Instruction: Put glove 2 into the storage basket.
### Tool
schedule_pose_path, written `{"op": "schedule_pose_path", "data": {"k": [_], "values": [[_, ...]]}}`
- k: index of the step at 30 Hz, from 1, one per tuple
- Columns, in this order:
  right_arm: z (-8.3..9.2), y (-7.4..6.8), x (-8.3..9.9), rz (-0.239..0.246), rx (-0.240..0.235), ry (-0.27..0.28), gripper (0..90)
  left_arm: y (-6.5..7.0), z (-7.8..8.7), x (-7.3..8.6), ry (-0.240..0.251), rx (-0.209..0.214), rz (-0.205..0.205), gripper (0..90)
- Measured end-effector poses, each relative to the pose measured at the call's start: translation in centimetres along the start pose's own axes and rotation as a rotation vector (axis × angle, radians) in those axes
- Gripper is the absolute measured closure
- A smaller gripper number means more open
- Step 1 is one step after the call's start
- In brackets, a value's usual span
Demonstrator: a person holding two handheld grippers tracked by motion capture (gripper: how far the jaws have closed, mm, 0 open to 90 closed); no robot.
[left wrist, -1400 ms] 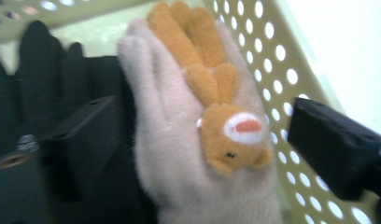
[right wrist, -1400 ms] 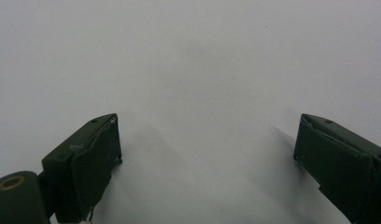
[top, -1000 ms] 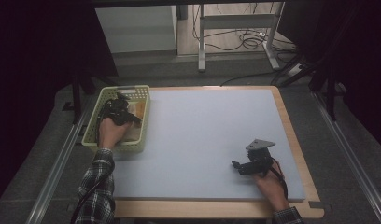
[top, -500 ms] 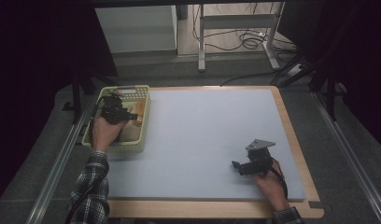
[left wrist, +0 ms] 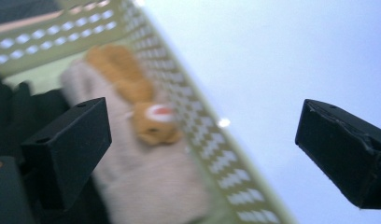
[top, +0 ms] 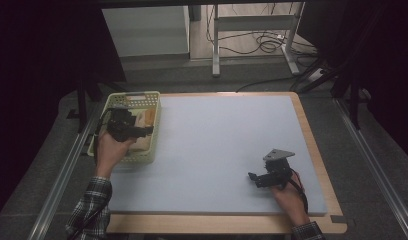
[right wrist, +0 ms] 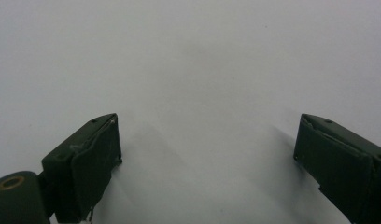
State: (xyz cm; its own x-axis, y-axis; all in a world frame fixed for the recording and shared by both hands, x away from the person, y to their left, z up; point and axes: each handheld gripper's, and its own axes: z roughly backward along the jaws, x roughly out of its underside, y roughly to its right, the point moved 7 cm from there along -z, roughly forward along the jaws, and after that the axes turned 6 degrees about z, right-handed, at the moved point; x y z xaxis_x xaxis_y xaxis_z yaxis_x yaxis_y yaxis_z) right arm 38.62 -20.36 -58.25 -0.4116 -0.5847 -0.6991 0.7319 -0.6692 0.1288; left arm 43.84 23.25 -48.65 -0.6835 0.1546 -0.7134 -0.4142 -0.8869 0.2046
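Since a second ago the left gripper (top: 144, 131) has come up out of the basket (top: 103, 148) and slid toward its right wall, and the jaws have just been opening. They now stand wide apart with nothing between them, so it's released. The right gripper (top: 252, 177) hasn't budged, it's parked on the mat near the front right, jaws spread wide too and empty, just bare mat under them in its own view.

Counting stuff: two grippers, one basket, one mat, one wooden board. Inside the basket I count three soft things: a beige plush piece (left wrist: 151, 186), an orange plush bit (left wrist: 132, 88) lying on top of it with a small white and red patch, and something dark (left wrist: 16, 112) at the left that's too blurry to name. All of it is lying inside the basket, against the wall next to the mat.

Materials: the basket is pale yellow-green plastic, rectangular, with lattice walls full of little slots. The mat (top: 222, 145) is a smooth, matte, pale blue-grey sheet, rectangular, covering most of the light wooden board (top: 317, 160), which shows as a thin frame around it. The jaw pads are blocky black slabs with a matte rubbery look. The right gripper carries a grey triangular plate on top. The person's sleeves (top: 89, 207) are plaid.
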Motion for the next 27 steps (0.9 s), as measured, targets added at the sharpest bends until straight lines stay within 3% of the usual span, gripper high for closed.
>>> {"op": "schedule_pose_path", "data": {"k": [7, 16, 23, 27], "values": [[0.0, 0.0, 0.0, -0.001, 0.0, -0.001, 7.0, 4.5, 0.5, 1.4, 0.01, 0.053, -0.116, 1.6], [0.0, 0.0, 0.0, -0.001, 0.0, -0.001, 7.0, 8.5, 0.4, 3.5, 0.031, 0.115, -0.21, 1.3], [0.0, 0.0, 0.0, -0.001, 0.0, -0.001, 7.0, 10.7, -0.6, 6.1, 0.026, 0.155, -0.264, 1.0], [0.0, 0.0, 0.0, -0.001, 0.0, 0.0, 7.0, 11.3, -1.5, 7.7, 0.019, 0.151, -0.299, 0.9]]}}
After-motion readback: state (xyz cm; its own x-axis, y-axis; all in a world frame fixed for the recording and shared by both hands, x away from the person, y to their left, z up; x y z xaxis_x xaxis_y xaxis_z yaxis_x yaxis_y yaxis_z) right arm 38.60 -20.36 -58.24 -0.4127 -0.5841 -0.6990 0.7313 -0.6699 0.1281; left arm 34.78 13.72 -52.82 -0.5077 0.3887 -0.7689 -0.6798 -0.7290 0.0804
